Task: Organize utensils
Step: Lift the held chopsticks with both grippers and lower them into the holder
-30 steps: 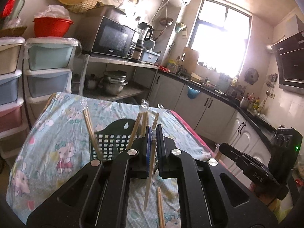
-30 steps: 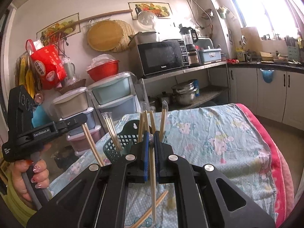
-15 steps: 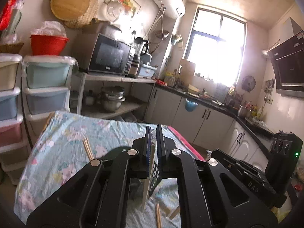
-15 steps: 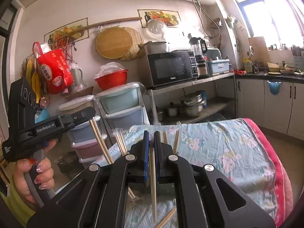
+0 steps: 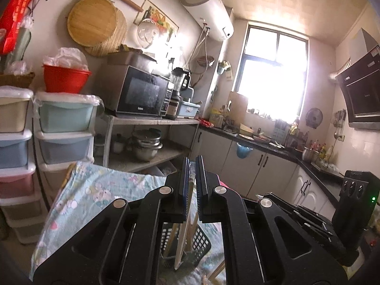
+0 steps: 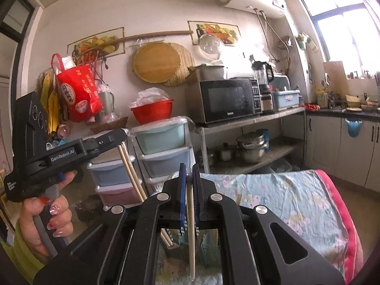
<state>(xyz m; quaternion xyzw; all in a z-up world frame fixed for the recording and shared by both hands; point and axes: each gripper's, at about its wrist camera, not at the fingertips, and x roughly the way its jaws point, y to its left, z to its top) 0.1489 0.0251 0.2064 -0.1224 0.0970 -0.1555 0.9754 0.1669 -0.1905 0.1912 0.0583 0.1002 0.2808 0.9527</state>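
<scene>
Wooden chopsticks (image 6: 190, 232) are clamped in each gripper (image 6: 189, 178); only the right view shows the hand (image 6: 45, 223).

On the side of my left gripper (image 6: 111, 140), seen from my right wrist, I read "GenRobot.AI" in white letters. Small white print runs down its handle, too fine for me to read. The red bag (image 6: 79, 92) on the wall carries white characters I cannot make out, and the microwave (image 6: 226, 99) has a brand mark too blurred to read.

Table under a pale blue cartoon-print cloth (image 5: 95, 190), a dark slotted basket (image 5: 201, 239) standing on it.
</scene>
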